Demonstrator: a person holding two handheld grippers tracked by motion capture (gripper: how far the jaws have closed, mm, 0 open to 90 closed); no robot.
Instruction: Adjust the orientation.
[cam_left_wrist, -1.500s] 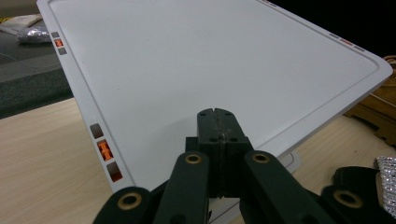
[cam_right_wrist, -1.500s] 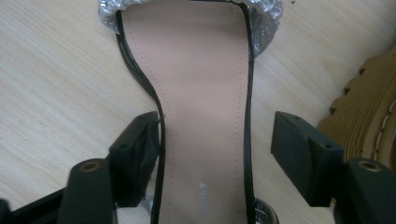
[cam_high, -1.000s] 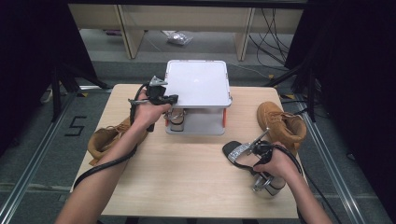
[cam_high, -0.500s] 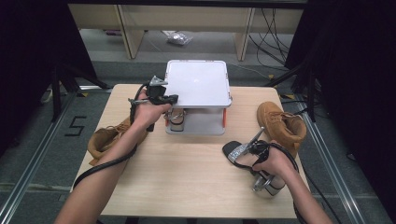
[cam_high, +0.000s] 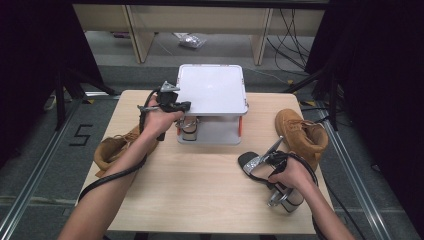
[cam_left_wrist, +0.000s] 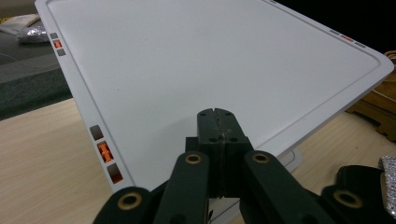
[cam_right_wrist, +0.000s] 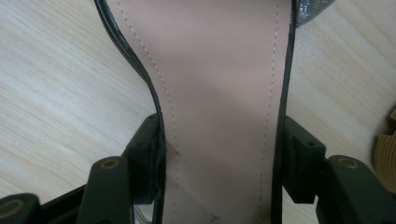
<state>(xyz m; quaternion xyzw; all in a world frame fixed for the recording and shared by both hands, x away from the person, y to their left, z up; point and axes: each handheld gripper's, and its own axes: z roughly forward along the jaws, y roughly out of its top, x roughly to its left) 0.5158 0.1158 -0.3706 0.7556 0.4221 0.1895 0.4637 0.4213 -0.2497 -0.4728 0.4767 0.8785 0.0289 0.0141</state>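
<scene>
A light wooden table (cam_high: 200, 185) stands on a grey carpeted floor (cam_high: 45, 150) with metal rails along both sides. Behind it runs a pale shelf unit, with cables hanging at the right and a crumpled silvery bag (cam_high: 191, 41) on the floor. Black drapes close off both sides. At the table's far middle sits a white two-tier rack (cam_high: 212, 90) with orange side clips; something small stands on its lower shelf, too hidden to name. A tan boot (cam_high: 112, 150) lies near the left edge, partly under the person's left forearm, and a second tan boot (cam_high: 300, 132) stands near the right edge.

The work in hand is a high-heeled sandal (cam_high: 255, 161) on the table's right half, just in front of the right boot. It has a black rim, a silvery glitter strap and a pinkish-beige insole (cam_right_wrist: 219, 93) with stitched edges. Its long axis runs diagonally, from the black end at the table's middle back under the right hand. Which end is the toe I cannot tell.

The right gripper (cam_right_wrist: 219, 158) clasps the sandal across its width, its jaws having just closed onto both edges. The left gripper (cam_left_wrist: 218, 128) is clamped together on nothing, hovering over the rack's near left corner.
</scene>
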